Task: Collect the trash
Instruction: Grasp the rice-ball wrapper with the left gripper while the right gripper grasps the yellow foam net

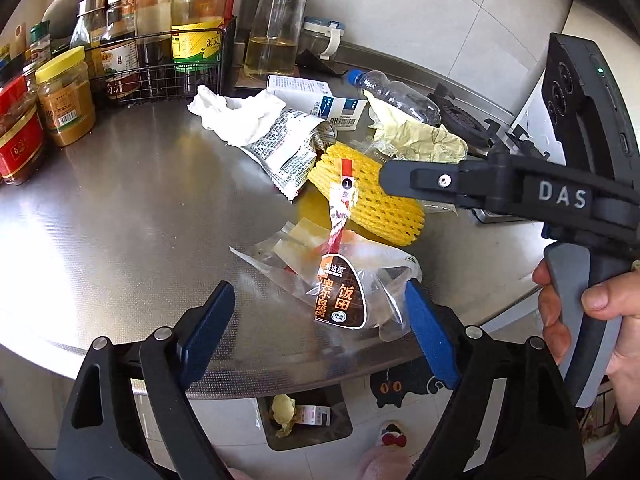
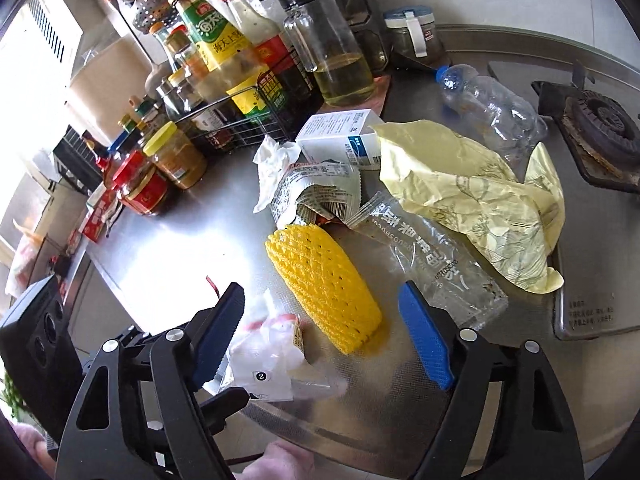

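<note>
Stainless steel tabletop (image 1: 120, 220) runs bare on the jar side of the yellow foam net (image 1: 370, 196), and its front edge curves just below the left tool (image 1: 320, 332). Past that edge, below, a bin opening (image 1: 304, 416) holds a yellow crumpled scrap.

Trash lies piled around the foam net: a rice-ball wrapper (image 1: 344, 292) just in front of it at the tabletop's edge, a printed foil packet (image 1: 288, 148) and white tissue (image 1: 232, 114) behind it, a small white carton (image 1: 316, 102) farther back, a pale yellow paper bag (image 1: 420, 136) and a blue-capped clear bottle (image 1: 396, 96) toward the stove burner (image 1: 460, 116).

Left tool stands released, jaws wide, with the rice-ball wrapper between them; its right blue pad seems to touch the plastic, though contact is unclear. Right tool (image 2: 320, 336) is also spread wide and grips nothing, the near end of the foam net (image 2: 324, 288) lying between its blue pads.

Only the right wrist view shows the clear flattened sleeve (image 2: 432, 264) beside the net fully, and the burner (image 2: 604, 128) whole. Only the left wrist view shows the bin and the person's right hand (image 1: 580, 316) on the other tool's grey handle.
</note>
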